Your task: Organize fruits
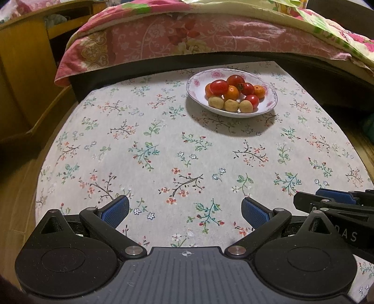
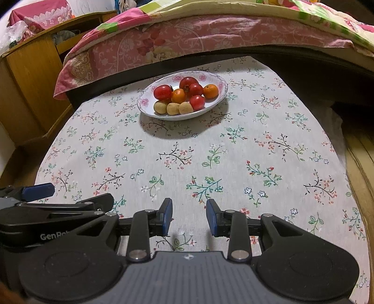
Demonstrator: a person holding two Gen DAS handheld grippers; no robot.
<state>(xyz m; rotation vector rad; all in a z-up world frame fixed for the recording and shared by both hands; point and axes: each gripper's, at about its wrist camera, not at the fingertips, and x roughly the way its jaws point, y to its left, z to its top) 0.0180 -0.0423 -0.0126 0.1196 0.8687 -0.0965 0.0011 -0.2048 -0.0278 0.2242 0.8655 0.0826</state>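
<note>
Fruit piled in a white flowered plate (image 1: 271, 103) at the far end of the table (image 1: 163, 152), near the bed's edge. Counted on the plate: four red tomatoes (image 1: 219, 87), three small oranges (image 1: 231, 92), and three pale yellow-brown round fruits (image 1: 215, 102) lined along the near rim. Same count from the right camera: tomatoes (image 2: 163, 92), oranges (image 2: 210, 91), pale fruits (image 2: 160, 107) on the plate (image 2: 219, 80).

Left gripper (image 1: 185, 211) spread wide and holding nothing, low over the near end of the floral tablecloth, well apart from the plate. Right gripper (image 2: 189, 216) parted more narrowly, also holding nothing, just beside the left one.

Only from the left camera: plate right of centre, right gripper (image 1: 327, 203) entering side-on at the right edge. Only from the right camera: plate left of centre, left gripper (image 2: 37, 189) side-on at the left edge, pink cloth (image 2: 39, 11) and clear plastic bags (image 2: 14, 32) atop the wooden cabinet (image 2: 25, 70).

Pink floral quilt (image 1: 198, 37) hanging off the bed behind the table.
</note>
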